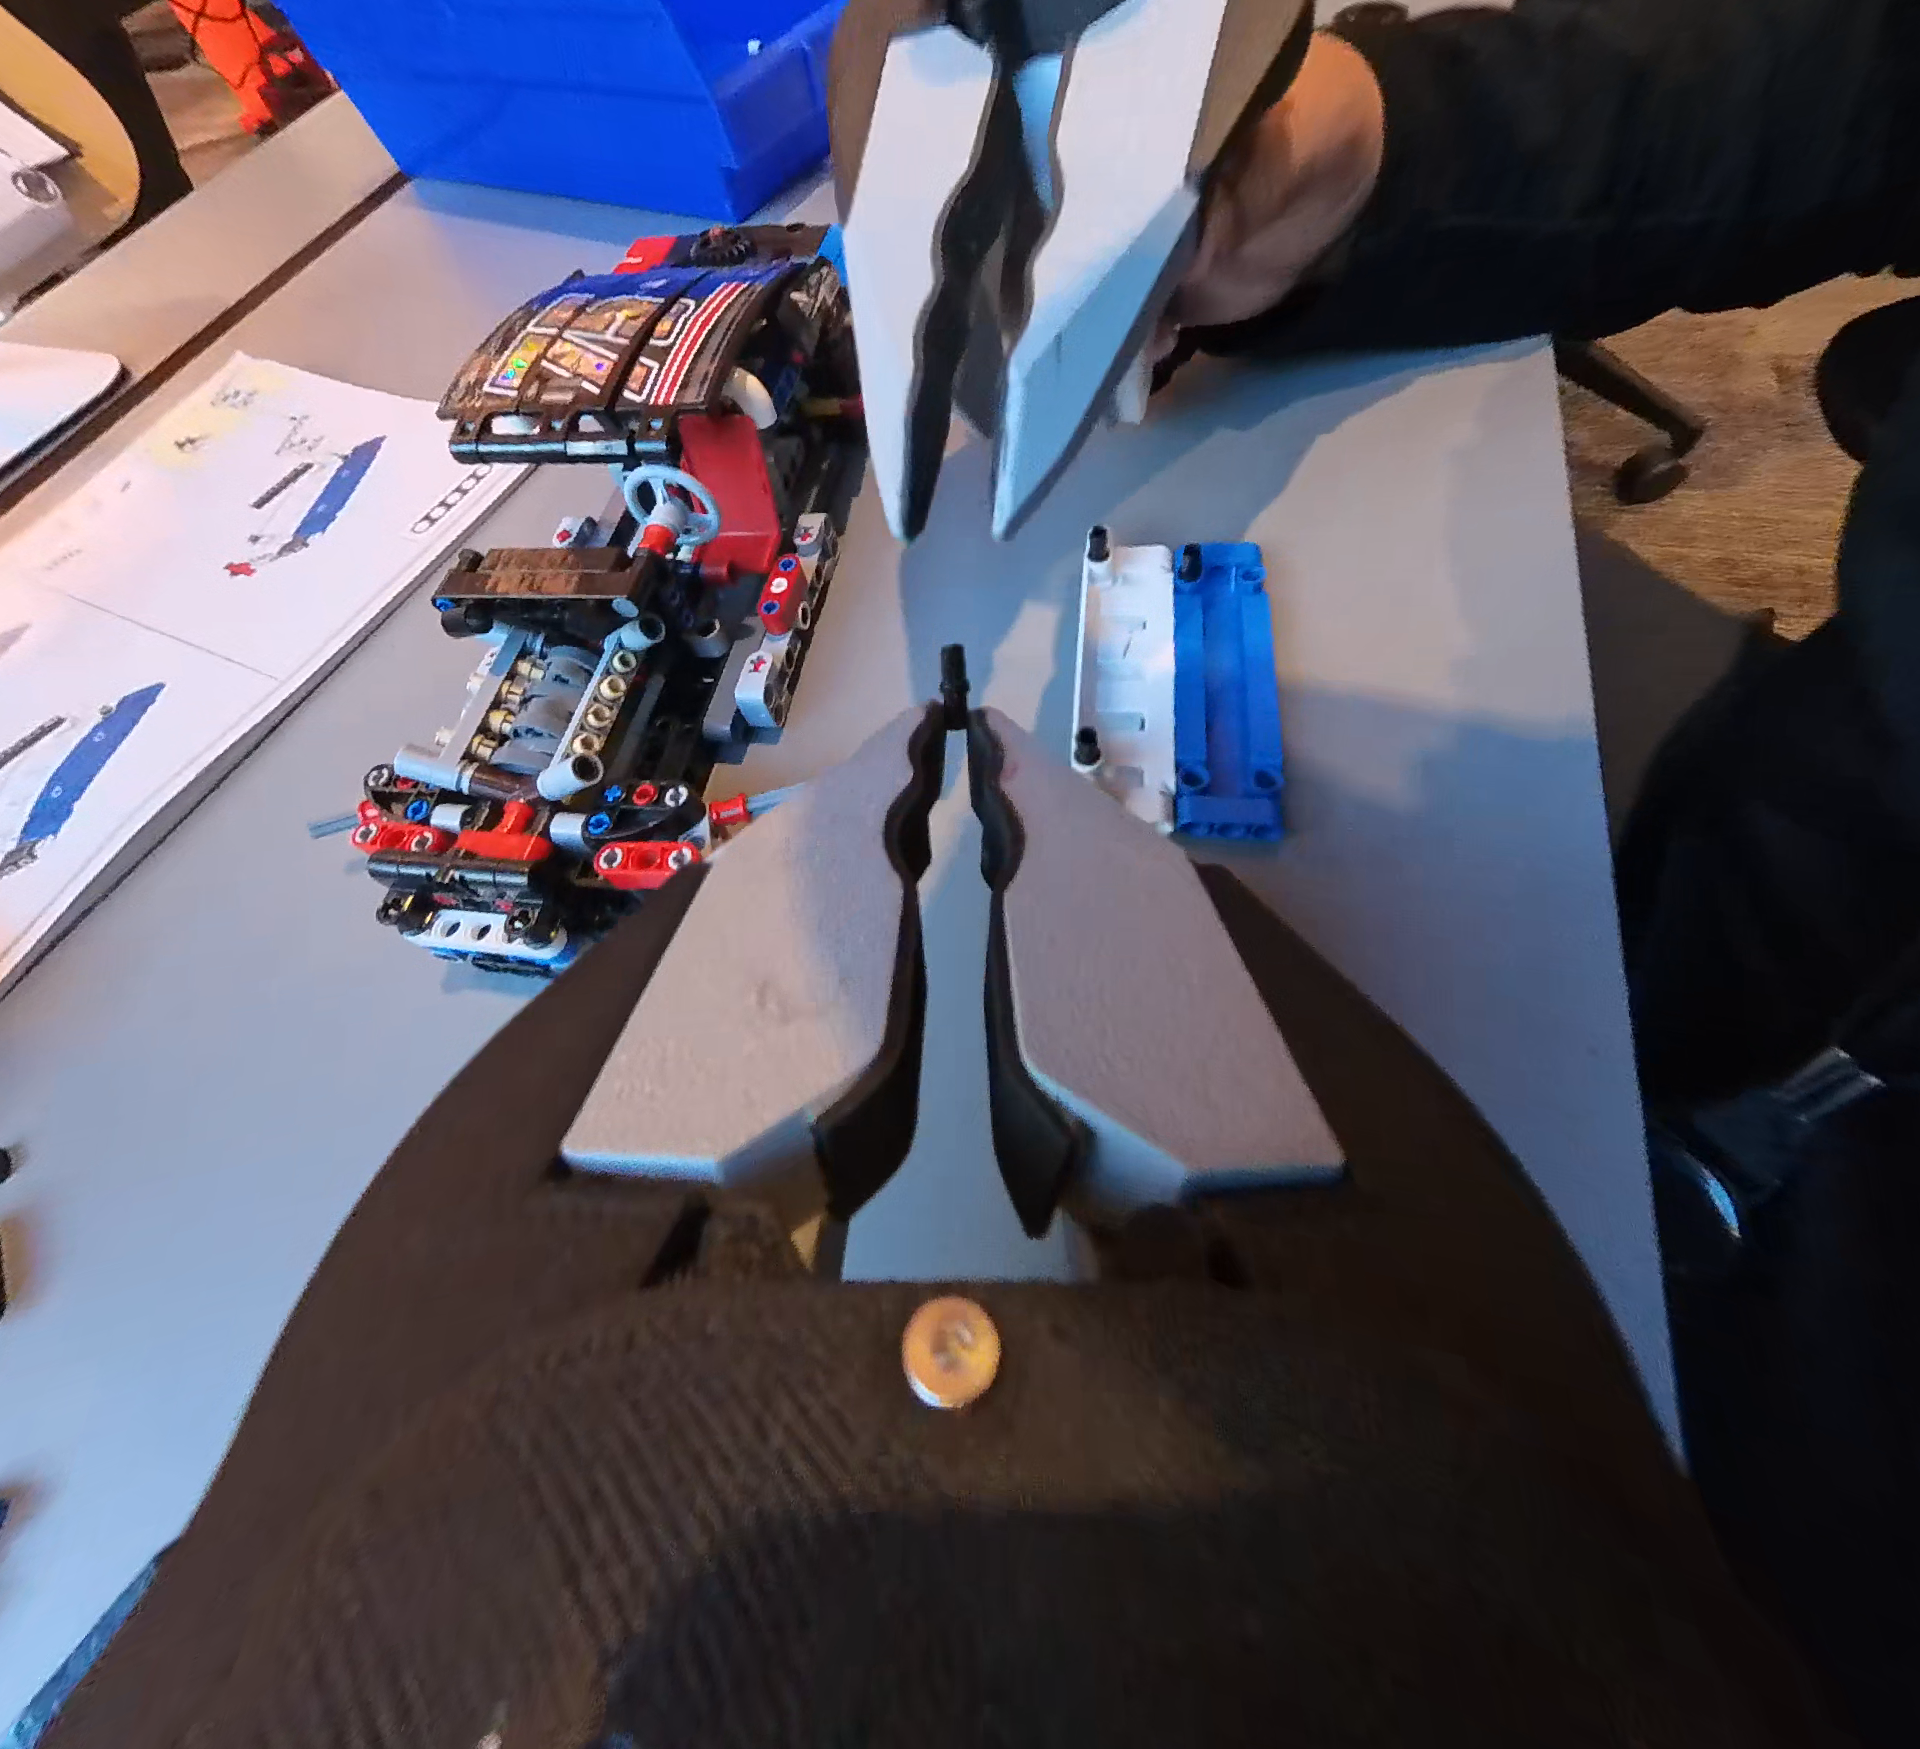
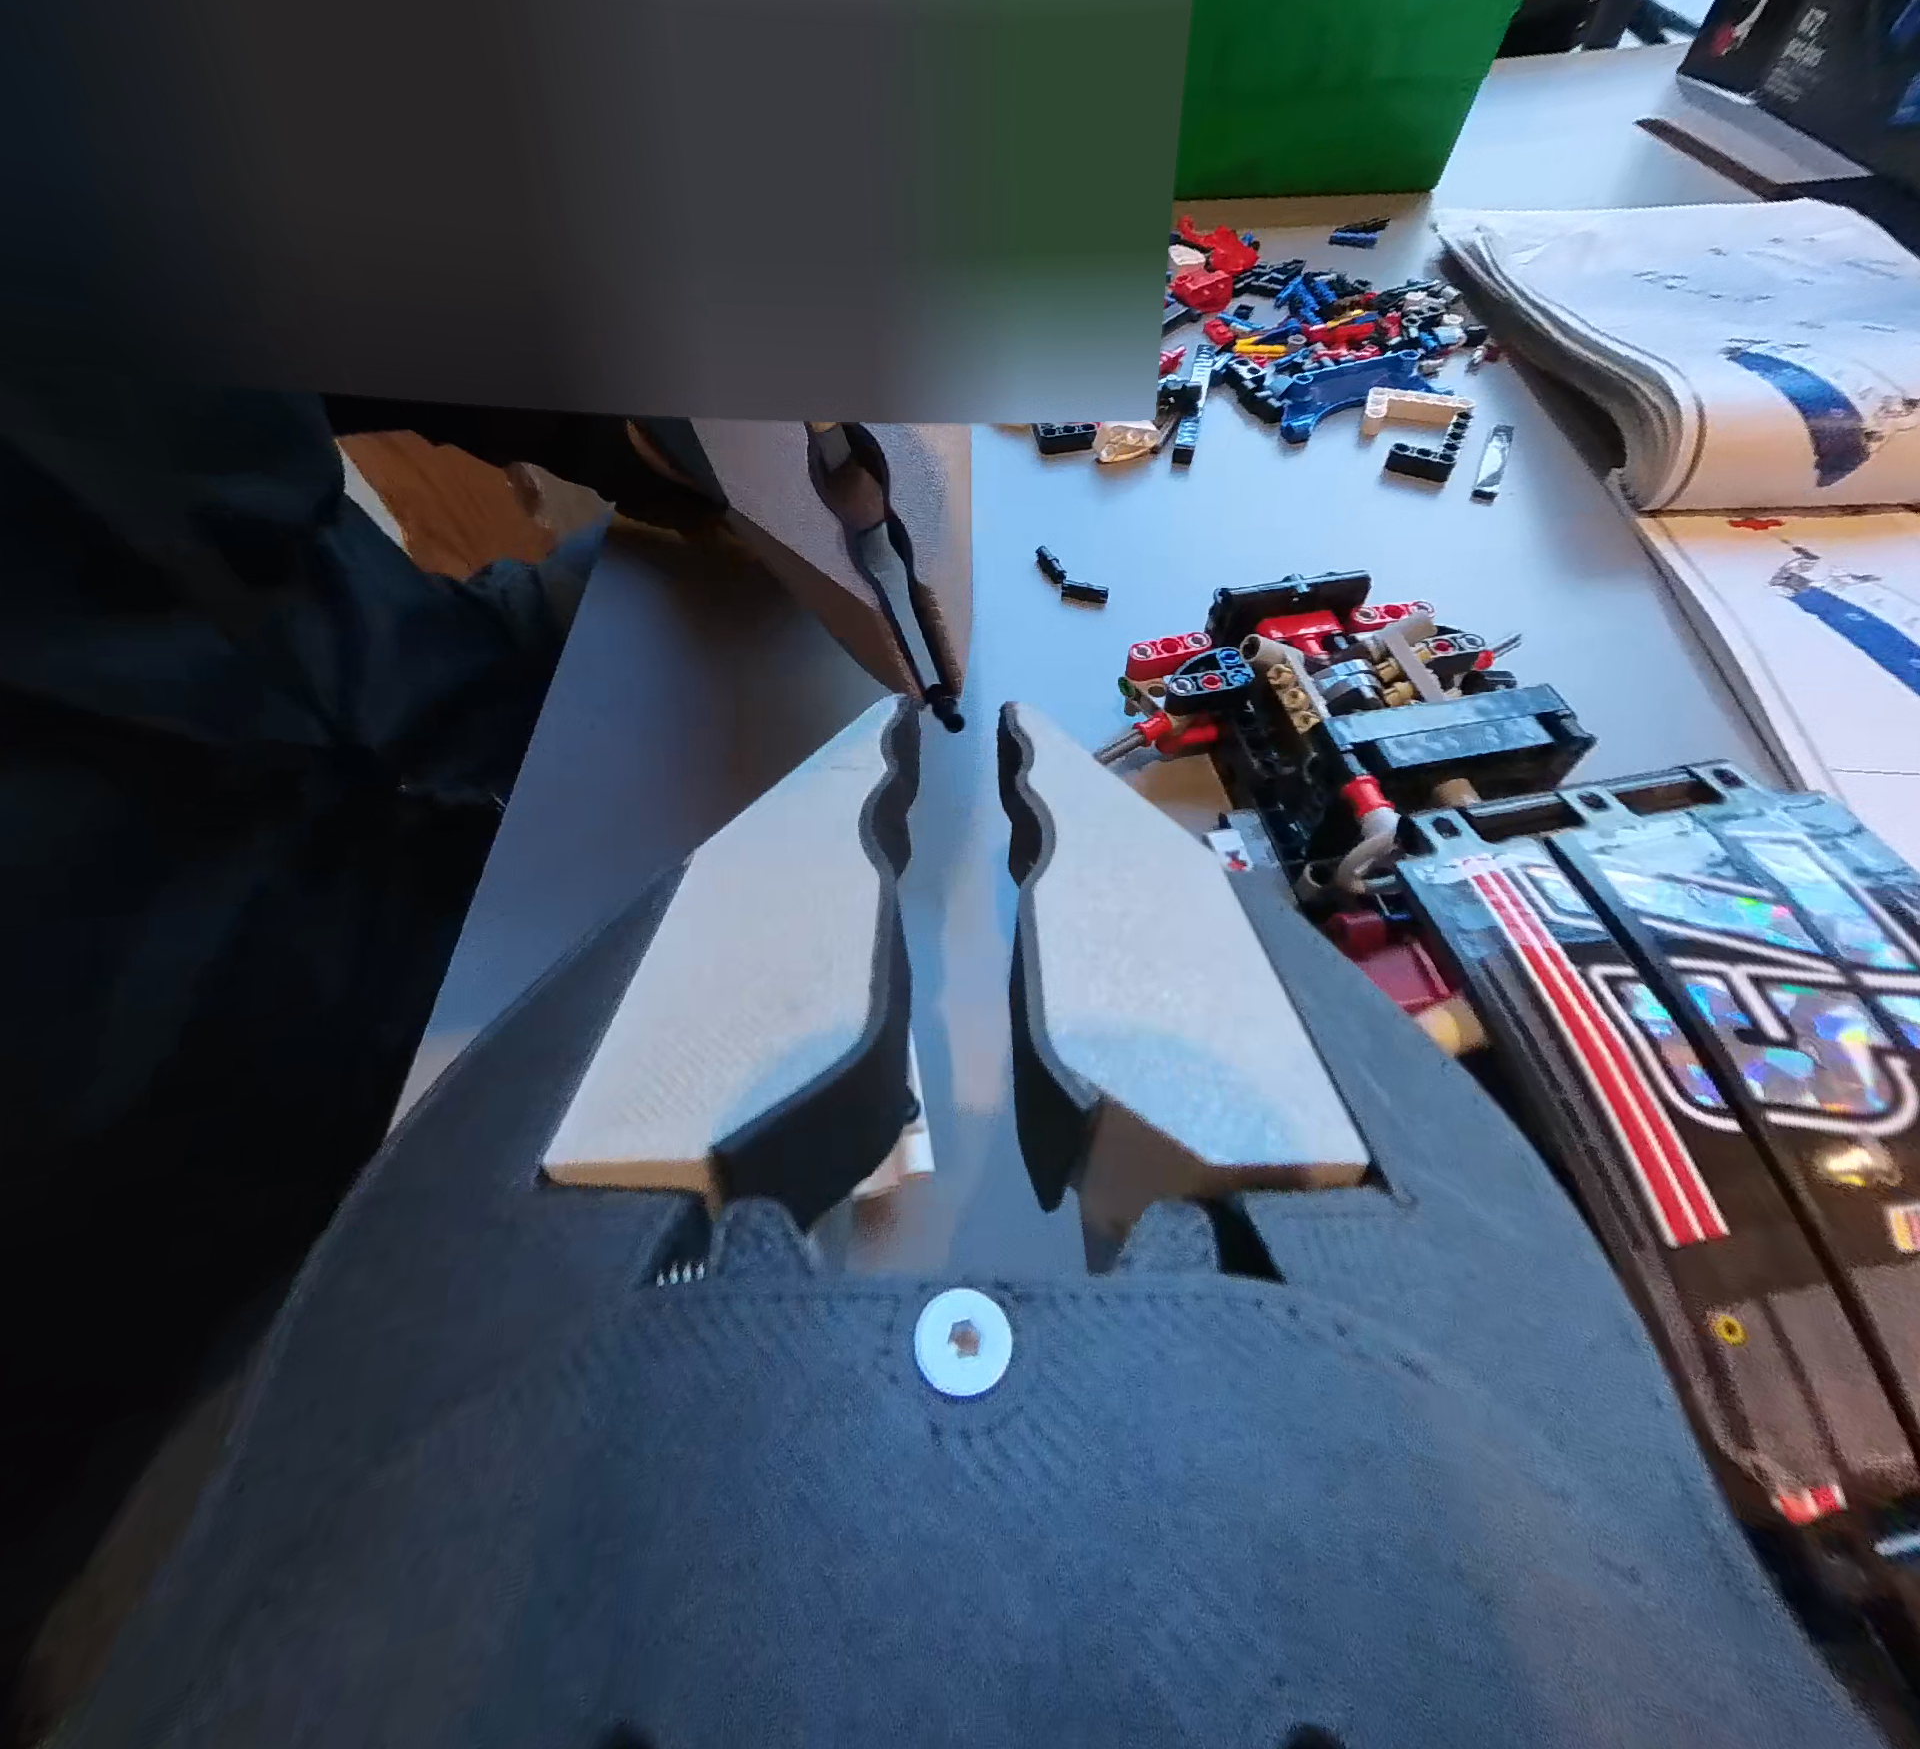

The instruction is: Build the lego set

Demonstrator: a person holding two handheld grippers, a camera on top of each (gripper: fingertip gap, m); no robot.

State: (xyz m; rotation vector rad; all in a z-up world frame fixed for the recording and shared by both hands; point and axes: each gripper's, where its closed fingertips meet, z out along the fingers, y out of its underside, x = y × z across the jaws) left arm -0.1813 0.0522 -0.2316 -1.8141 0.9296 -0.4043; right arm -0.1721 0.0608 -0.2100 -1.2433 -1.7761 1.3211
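Grey counter [image 1: 1403, 473]: carries everything I list below, seen from both of my wrist cameras.
Left gripper [image 1: 954, 720]: I have its tips pinched nearly together on a small black pin [image 1: 952, 673], which sticks out past the fingertips, held above the counter.
Right gripper [image 2: 958, 723]: I hold it with a clear gap between the tips, nothing between them; in the left wrist view it hangs tips-down [image 1: 951, 527] just opposite the pin.
Panel piece [image 1: 1179, 686]: one white half and one blue half joined side by side, lying flat on the counter just right of the pin in the left wrist view, with two black pins standing up from the white half.
Car model [image 1: 623, 619]: partly built, black, red and blue, with a patterned roof, a steering wheel and an exposed engine block; it sits left of the grippers in the left wrist view.
Loose parts [image 2: 1320, 338]: a scattered heap of red, blue, black and white pieces beyond the car in the right wrist view.
Spare pins [image 2: 1070, 575]: two small black ones lying apart from the heap.
Instruction booklet [image 1: 239, 536]: open, beside the car.
Blue bin [image 1: 561, 26]: at the far counter edge.
Green bin [image 2: 1351, 37]: behind the heap.
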